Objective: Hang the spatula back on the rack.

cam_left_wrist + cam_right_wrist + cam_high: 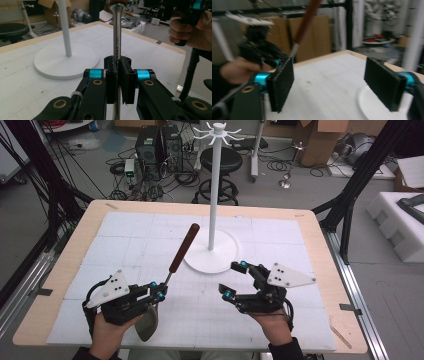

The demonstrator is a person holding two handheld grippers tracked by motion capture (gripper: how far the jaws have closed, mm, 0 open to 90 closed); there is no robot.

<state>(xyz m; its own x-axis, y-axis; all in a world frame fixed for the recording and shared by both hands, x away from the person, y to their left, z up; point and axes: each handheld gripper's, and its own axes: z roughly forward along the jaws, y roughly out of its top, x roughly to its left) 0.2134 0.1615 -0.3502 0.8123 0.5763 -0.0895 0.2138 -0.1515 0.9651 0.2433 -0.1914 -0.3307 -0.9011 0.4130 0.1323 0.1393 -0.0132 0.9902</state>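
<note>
- The left gripper (161, 291), held in the person's left hand (107, 332) at the near-left of the white foam-covered wooden table (120, 237), has its jaws closed tight on the thin metal shank of a long kitchen utensil with a reddish-brown wooden handle (183, 247)
- The left gripper view looks straight up the polished steel shank (116, 32), which rises between the two black pads; the pads pinch it well below the handle
- The utensil's grey metal head (148, 322) hangs below the gripper by the person's wrist, while the handle tilts up and away toward the white stand
- Judging by its look, the utensil is stiff and fairly light, but the round polished shank is likely slippery and may swivel between flat pads; the head's weight could make it pivot
- A steadier hold would probably be on the wooden handle, which is thicker and less slick
- The tall white stand with a round base (197, 262) and a hooked crown (218, 132) sits mid-table, just beyond the handle's tip and apart from it
- The right gripper (229, 280), at the near-right, has its jaws spread wide and holds nothing; in the right gripper view its two black pads (282, 83) stand well apart over bare table
</note>
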